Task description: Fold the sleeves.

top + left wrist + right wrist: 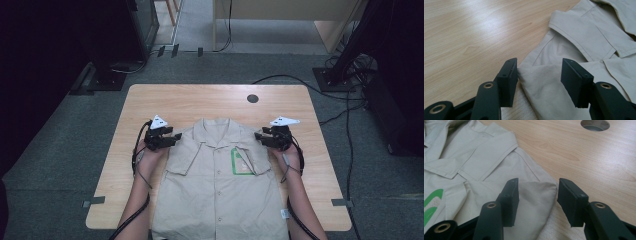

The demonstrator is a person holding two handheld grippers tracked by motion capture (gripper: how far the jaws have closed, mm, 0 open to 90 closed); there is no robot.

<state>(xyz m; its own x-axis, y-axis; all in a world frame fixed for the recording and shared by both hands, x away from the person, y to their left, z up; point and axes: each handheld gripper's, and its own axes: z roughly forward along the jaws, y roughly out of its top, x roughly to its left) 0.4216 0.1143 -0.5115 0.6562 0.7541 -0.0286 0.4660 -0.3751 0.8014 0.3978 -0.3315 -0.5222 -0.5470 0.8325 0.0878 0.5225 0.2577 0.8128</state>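
A beige shirt (pixel 220 185) lies flat, front up, on the bench (pixel 150 107), collar away from the person, both sleeves folded in over the chest. The left tongs (pixel 172 139) sit at the shirt's left shoulder, released, with the folded edge lying loose between the jaws. The right tongs (pixel 260 136) sit at the right shoulder, likewise released over the fold, near the green patch (pixel 241 162).
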